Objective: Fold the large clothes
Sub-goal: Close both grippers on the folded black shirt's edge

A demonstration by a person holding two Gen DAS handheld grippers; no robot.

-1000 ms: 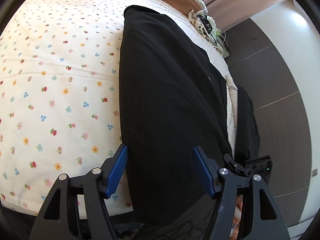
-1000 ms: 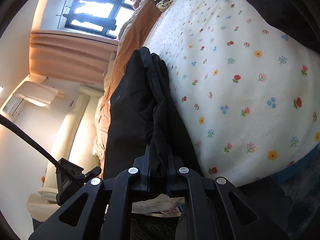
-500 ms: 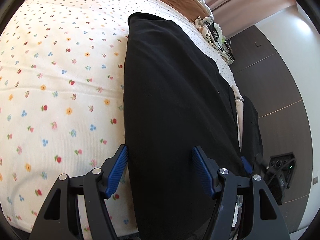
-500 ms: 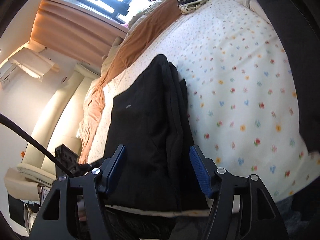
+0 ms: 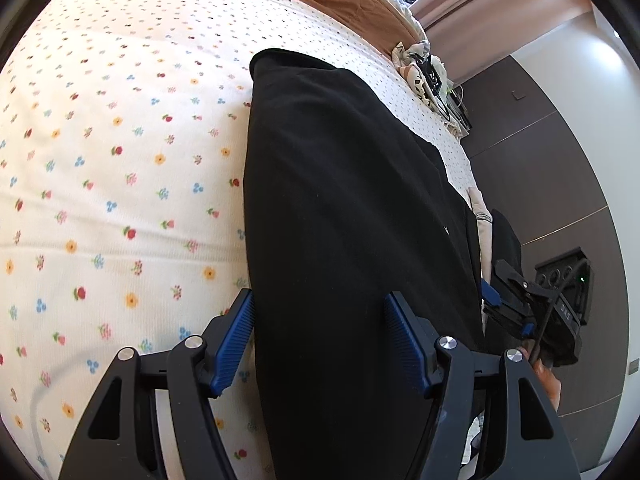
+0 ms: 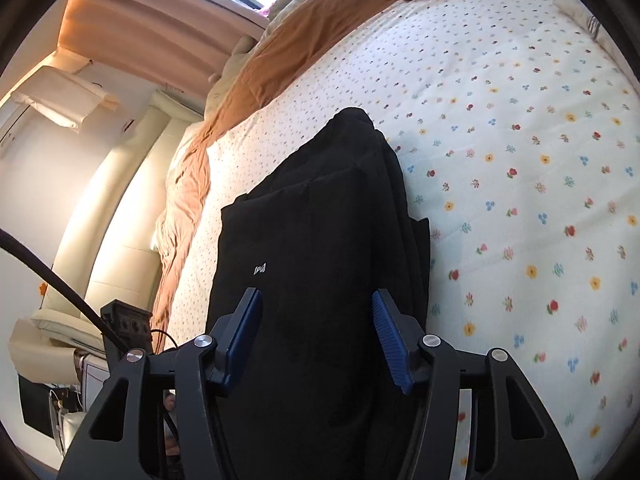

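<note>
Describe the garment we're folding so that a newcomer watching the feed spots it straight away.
Find the bed with the white flower-print sheet. On it, near the edge closest to the cameras, lies a long folded black garment. It is the only dark piece on the sheet, with a tiny white logo, unlike the orange blanket further back.

I am holding my left gripper (image 5: 320, 340) with its jaws apart, while my right gripper (image 6: 316, 336) jaws are closing, gripping nothing.
</note>
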